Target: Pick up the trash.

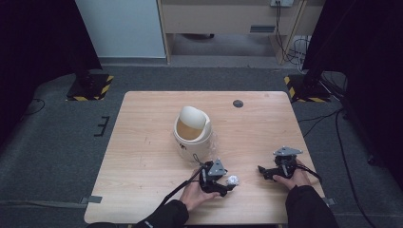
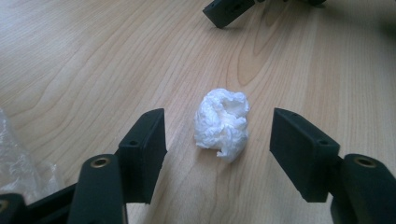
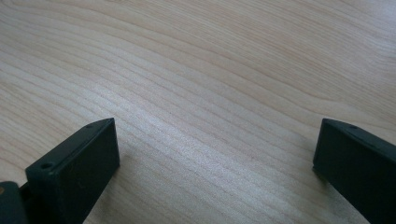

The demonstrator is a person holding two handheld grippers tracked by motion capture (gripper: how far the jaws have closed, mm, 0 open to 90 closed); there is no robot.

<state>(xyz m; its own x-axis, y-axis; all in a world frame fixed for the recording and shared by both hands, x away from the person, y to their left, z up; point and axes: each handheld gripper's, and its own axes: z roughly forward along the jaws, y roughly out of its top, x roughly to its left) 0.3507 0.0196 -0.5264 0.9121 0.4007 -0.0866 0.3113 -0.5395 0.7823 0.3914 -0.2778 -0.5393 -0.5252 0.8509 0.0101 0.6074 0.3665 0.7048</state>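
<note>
White crumpled tissue (image 2: 222, 123) lying on bench (image 1: 142, 156), near-centre, between spread jaws of left gripper (image 2: 218, 140), untouched | right gripper (image 3: 215, 163) held wide apart over bare wood, right side | bin (image 1: 192, 132) beyond.

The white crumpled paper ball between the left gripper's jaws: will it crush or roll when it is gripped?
The white crumpled paper ball looks loosely wadded, so it will probably squash easily. Its lumpy, creased shape suggests little rolling. It seems very light, so the open left gripper might nudge it sideways.
</note>
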